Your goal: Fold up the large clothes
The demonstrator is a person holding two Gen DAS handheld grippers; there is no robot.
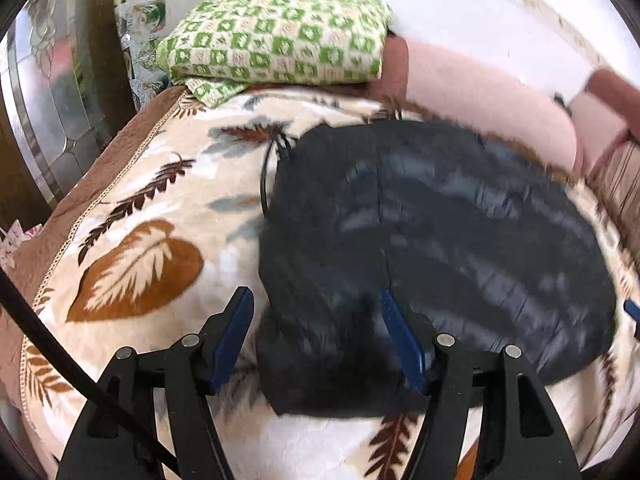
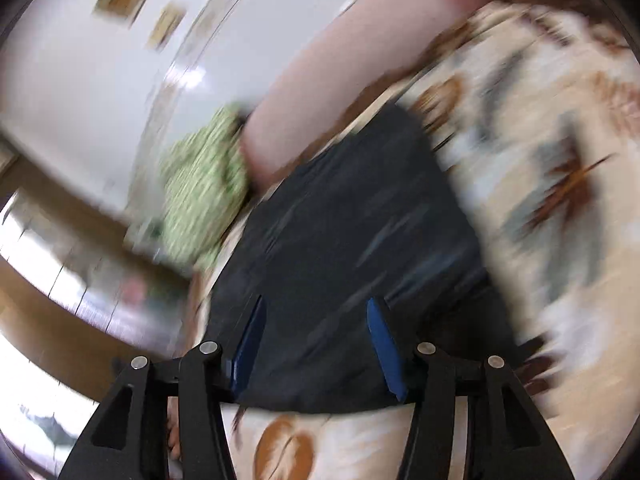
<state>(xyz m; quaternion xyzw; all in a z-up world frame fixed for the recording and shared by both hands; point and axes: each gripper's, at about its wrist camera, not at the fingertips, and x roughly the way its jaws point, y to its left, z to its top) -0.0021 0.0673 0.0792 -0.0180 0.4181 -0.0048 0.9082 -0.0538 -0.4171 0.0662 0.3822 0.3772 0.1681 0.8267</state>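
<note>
A dark navy padded garment (image 1: 440,240) lies folded into a compact bundle on a cream leaf-print blanket (image 1: 152,208). My left gripper (image 1: 316,300) is open and empty, its blue-padded fingers above the garment's near left edge. A black cord (image 1: 266,176) trails from the garment's far left side. In the blurred right wrist view the same garment (image 2: 352,240) lies ahead, and my right gripper (image 2: 316,308) is open and empty over its near edge. A blue finger tip of the right gripper (image 1: 633,312) shows at the right edge of the left wrist view.
A folded green-and-cream checkered cloth (image 1: 276,36) lies at the far end of the bed, also in the right wrist view (image 2: 204,192). Pink pillows (image 1: 492,96) lie along the white wall. The brown blanket border (image 1: 108,168) marks the bed's left edge beside a mirrored door (image 1: 44,100).
</note>
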